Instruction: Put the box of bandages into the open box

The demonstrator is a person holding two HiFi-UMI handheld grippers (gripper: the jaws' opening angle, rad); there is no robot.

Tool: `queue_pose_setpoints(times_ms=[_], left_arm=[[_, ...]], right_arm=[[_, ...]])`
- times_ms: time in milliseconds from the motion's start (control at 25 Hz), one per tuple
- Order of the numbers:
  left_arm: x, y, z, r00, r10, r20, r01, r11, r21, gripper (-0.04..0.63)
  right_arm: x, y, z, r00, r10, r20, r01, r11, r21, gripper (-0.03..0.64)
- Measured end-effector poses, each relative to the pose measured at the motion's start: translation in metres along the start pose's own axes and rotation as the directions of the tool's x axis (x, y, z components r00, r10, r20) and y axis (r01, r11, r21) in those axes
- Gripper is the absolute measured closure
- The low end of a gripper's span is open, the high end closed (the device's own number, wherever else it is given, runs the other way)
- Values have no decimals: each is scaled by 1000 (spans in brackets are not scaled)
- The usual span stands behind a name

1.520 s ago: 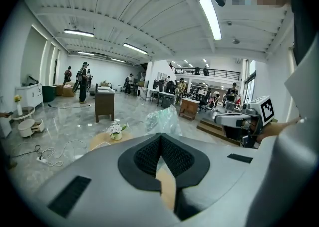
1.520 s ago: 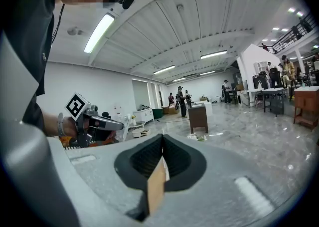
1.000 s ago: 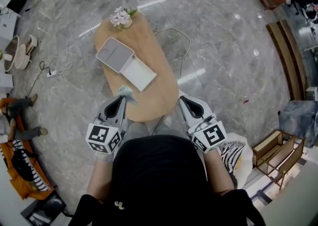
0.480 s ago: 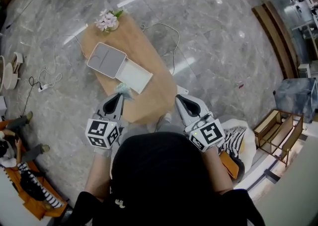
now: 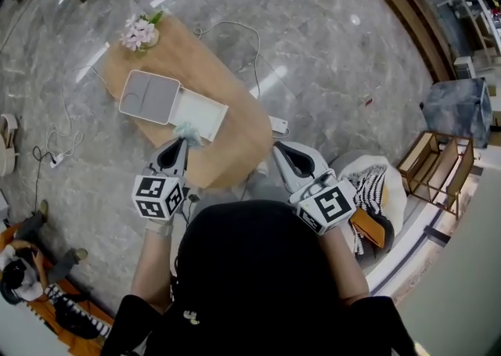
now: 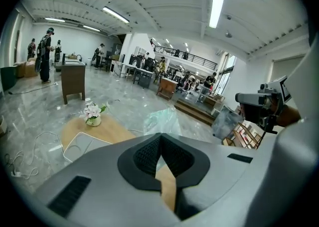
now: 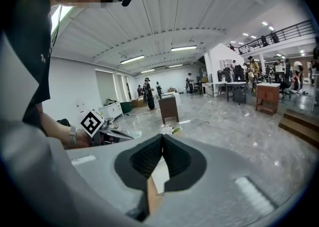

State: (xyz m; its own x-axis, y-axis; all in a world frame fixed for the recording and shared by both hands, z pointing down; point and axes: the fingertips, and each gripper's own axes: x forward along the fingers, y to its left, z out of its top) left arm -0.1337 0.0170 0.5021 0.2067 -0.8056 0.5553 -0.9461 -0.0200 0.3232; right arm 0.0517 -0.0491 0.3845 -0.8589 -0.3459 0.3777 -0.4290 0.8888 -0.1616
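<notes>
On the oval wooden table [image 5: 235,143] lies the open white box: its tray [image 5: 197,114] to the right, its lid [image 5: 150,96] flipped out to the left. My left gripper [image 5: 185,142] is shut on the pale green box of bandages [image 5: 188,131], which hovers at the tray's near edge. In the left gripper view the box of bandages [image 6: 162,120] sticks up beyond the closed jaws [image 6: 160,136], with the lid [image 6: 82,143] below left. My right gripper [image 5: 275,145] is shut and holds nothing, off the table's near right edge; its pads meet [image 7: 162,137].
A small pot of pink flowers [image 5: 139,32] stands at the table's far end. A cable [image 5: 235,30] and a white power strip [image 5: 278,125] lie on the marble floor to the right. A striped bag [image 5: 372,182] and a wooden shelf [image 5: 438,170] sit further right.
The left gripper has carried the box of bandages forward to the tray's near edge. The head view has swung, so the table sits further left in the picture. The right gripper barely moved.
</notes>
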Motion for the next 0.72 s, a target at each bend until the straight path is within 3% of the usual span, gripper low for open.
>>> queue_pose_setpoints(times_ms=[320, 720], left_arm=[[36, 17, -29, 992, -67, -109, 69, 997, 17, 583], [85, 53, -74, 962, -107, -253, 115, 993, 19, 581]], right_arm=[[-1, 5, -11, 995, -91, -35, 93, 995, 42, 618], [-5, -3, -29, 971, -228, -77, 236, 965, 111, 618]])
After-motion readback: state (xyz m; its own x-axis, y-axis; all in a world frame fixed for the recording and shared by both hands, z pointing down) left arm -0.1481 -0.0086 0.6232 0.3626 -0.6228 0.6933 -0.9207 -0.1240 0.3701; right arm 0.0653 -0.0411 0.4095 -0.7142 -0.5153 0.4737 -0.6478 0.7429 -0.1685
